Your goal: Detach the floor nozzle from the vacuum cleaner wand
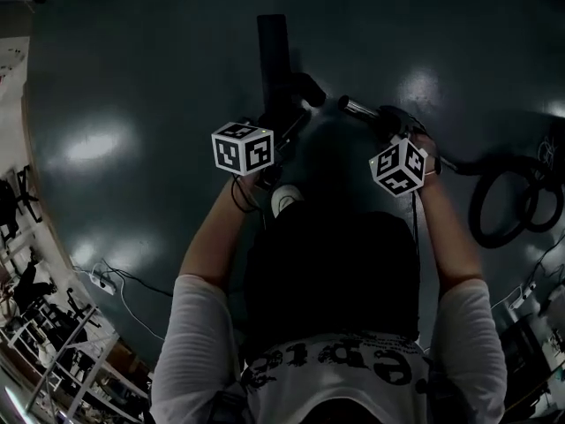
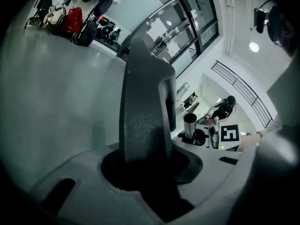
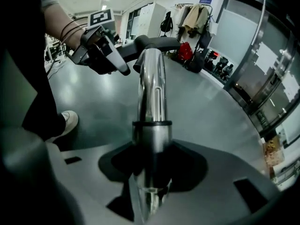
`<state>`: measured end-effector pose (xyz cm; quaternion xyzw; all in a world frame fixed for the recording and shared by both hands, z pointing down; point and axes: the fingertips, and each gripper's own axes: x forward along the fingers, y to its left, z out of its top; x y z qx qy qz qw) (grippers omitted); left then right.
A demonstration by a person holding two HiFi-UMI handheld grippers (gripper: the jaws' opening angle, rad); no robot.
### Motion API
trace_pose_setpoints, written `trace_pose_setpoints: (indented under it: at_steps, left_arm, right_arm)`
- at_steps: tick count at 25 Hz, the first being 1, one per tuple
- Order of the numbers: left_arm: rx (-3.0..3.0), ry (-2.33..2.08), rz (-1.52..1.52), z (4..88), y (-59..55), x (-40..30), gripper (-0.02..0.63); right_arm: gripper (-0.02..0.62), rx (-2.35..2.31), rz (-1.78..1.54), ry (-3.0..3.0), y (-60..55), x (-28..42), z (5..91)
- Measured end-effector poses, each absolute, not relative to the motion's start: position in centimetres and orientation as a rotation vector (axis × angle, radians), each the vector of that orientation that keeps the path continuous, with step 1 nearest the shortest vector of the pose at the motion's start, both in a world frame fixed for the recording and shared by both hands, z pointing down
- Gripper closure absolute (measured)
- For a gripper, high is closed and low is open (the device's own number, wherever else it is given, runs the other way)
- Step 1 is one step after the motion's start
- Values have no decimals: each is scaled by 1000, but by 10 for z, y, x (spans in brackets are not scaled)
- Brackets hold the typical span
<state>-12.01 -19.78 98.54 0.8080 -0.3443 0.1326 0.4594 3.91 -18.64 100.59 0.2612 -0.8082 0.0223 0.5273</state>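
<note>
The black floor nozzle [image 1: 273,47] is a long dark bar hanging over the dark floor, with its curved neck pointing right. My left gripper [image 1: 284,115] is shut on its textured grey neck [image 2: 145,116], which fills the gap between the jaws. The chrome wand [image 1: 355,106] runs down to the right, and my right gripper [image 1: 386,122] is shut on it. In the right gripper view the wand [image 3: 151,93] rises straight out from between the jaws. In the left gripper view the wand's open end [image 2: 190,124] stands apart from the nozzle.
A black hose [image 1: 508,201] lies coiled on the floor at the right. The person's white shoe [image 1: 284,200] is below the grippers. Shelving, chairs and a cable [image 1: 110,281] line the lower left. Bags and coats [image 3: 187,50] stand along a far wall.
</note>
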Motion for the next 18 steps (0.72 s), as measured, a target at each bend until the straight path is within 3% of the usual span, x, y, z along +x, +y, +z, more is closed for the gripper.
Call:
trace_pose_setpoints:
  at_steps: [9, 18]
  left_arm:
    - [1849, -857, 481, 1117, -165, -126, 491]
    - [1671, -879, 473, 1167, -152, -150, 489]
  right_arm:
    - [423, 466, 147, -1902, -181, 29, 1115]
    - [423, 388, 289, -1820, -148, 35, 1178]
